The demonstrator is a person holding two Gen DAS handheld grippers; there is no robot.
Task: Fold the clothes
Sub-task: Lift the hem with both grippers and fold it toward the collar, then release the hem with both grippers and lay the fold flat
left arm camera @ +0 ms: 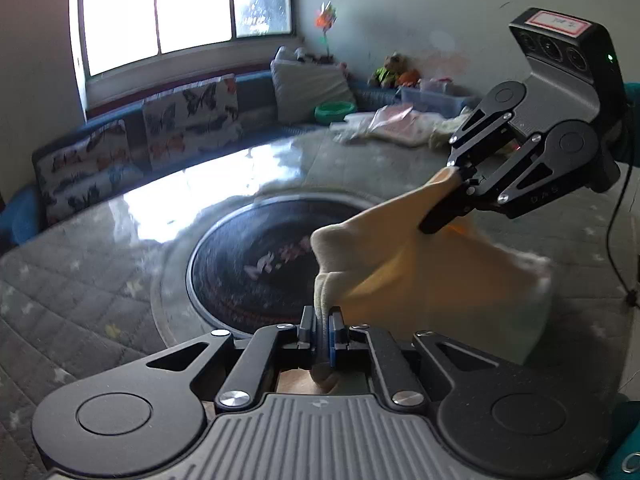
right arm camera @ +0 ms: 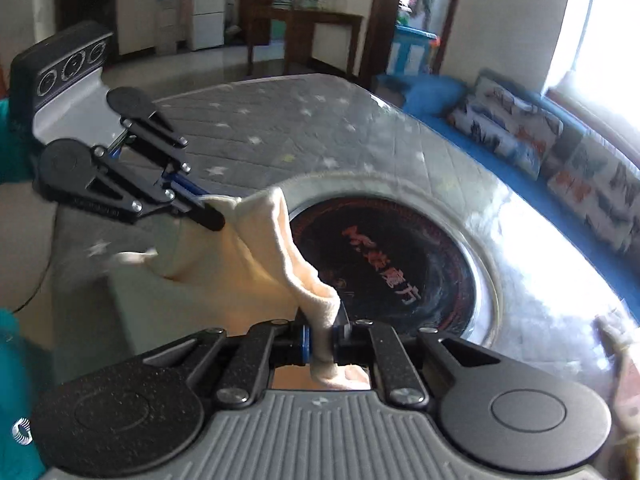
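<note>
A: What has the left hand-held gripper [left arm camera: 323,334] got?

B: Its two fingers are pinched tight on a bunched edge of the cream cloth [left arm camera: 404,264]. A little of the fabric pokes out behind the pads, toward the camera.

A: And the right hand-held gripper [right arm camera: 320,338]?

B: The same: clamped on another edge of that cloth [right arm camera: 256,264], with a tuft hanging through behind the fingers. In the left wrist view it shows at upper right [left arm camera: 460,184], gripping the far corner.

A: So where does the garment sit?

B: Stretched between the two, lifted clear of the worktop [left arm camera: 248,176]. One side droops down toward the person. Whether the lowest fold touches the surface I cannot tell.

A: What lies under it?

B: A glossy grey worktop with a round black inset [right arm camera: 400,268] bearing red characters, right below the cloth. A quilted star-print cover [right arm camera: 256,120] spreads over the far part.

A: And beyond that?

B: A blue bench with butterfly-print cushions [left arm camera: 132,148], a window [left arm camera: 180,8] above it, a green bowl [left arm camera: 335,112], and a loose pile of pale clothes [left arm camera: 396,124] at the far edge.
</note>
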